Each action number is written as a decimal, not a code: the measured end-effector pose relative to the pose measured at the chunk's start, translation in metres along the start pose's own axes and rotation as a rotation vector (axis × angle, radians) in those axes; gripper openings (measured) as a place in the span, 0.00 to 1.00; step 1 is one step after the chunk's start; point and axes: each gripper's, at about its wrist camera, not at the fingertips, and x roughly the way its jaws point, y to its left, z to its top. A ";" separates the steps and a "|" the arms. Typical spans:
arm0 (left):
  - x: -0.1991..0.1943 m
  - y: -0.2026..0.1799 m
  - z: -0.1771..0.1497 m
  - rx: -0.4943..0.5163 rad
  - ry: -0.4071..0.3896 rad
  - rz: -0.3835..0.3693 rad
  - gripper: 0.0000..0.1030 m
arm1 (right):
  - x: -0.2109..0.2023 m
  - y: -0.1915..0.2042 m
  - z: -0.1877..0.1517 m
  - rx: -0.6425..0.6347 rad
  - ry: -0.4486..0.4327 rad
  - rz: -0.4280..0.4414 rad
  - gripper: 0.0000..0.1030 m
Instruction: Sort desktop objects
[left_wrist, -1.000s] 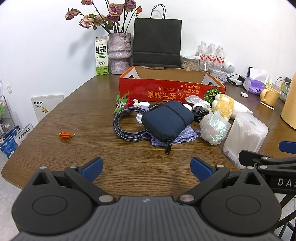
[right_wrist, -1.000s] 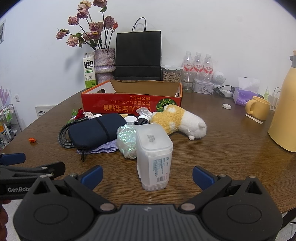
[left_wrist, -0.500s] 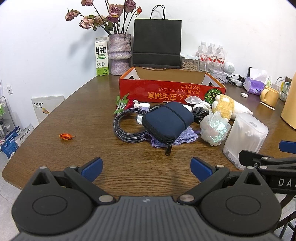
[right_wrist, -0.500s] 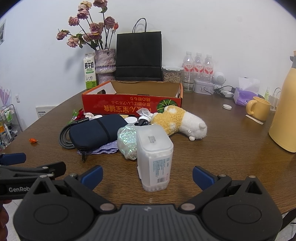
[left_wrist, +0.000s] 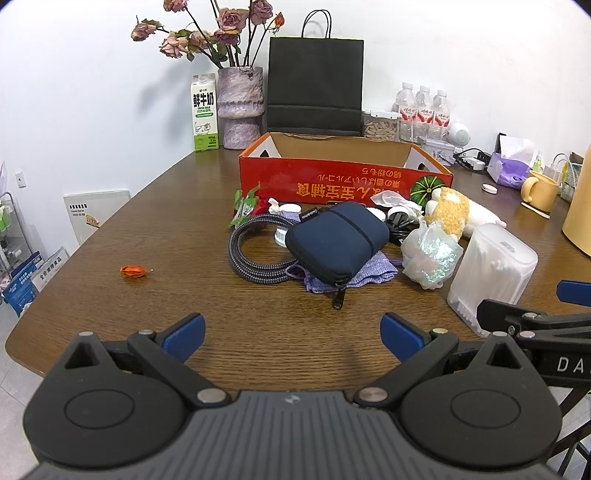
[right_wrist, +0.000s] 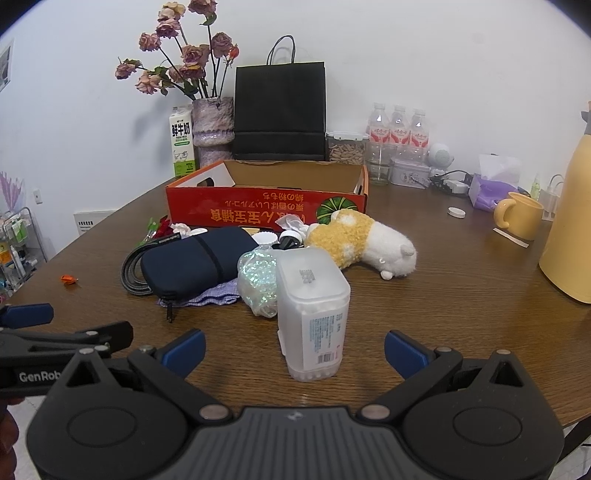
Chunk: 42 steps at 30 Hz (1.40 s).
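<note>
A pile of desktop objects lies before an open red cardboard box: a navy zip pouch on a purple cloth, a braided cable coil, a crinkly plastic bag, a clear cotton-swab box and a yellow-white plush toy. My left gripper stands open at the near table edge, short of the pouch. My right gripper is open too, its fingers either side of the swab box's base and not touching it.
A small orange scrap lies alone on the left. At the back stand a milk carton, a flower vase, a black paper bag and water bottles. A yellow mug and a yellow flask sit at the right.
Both grippers have drifted slightly; the right one has edged a little nearer the swab box. Both stay open and nothing on the table has moved.
</note>
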 end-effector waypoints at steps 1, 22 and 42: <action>0.000 -0.001 0.000 -0.001 0.000 0.000 1.00 | 0.000 0.000 0.000 0.000 0.000 0.000 1.00; 0.006 0.000 -0.003 -0.003 0.008 0.007 1.00 | 0.006 -0.001 -0.005 0.002 0.013 0.011 1.00; 0.070 -0.022 0.033 0.137 -0.048 0.001 1.00 | 0.054 -0.021 0.008 -0.012 -0.009 0.039 0.72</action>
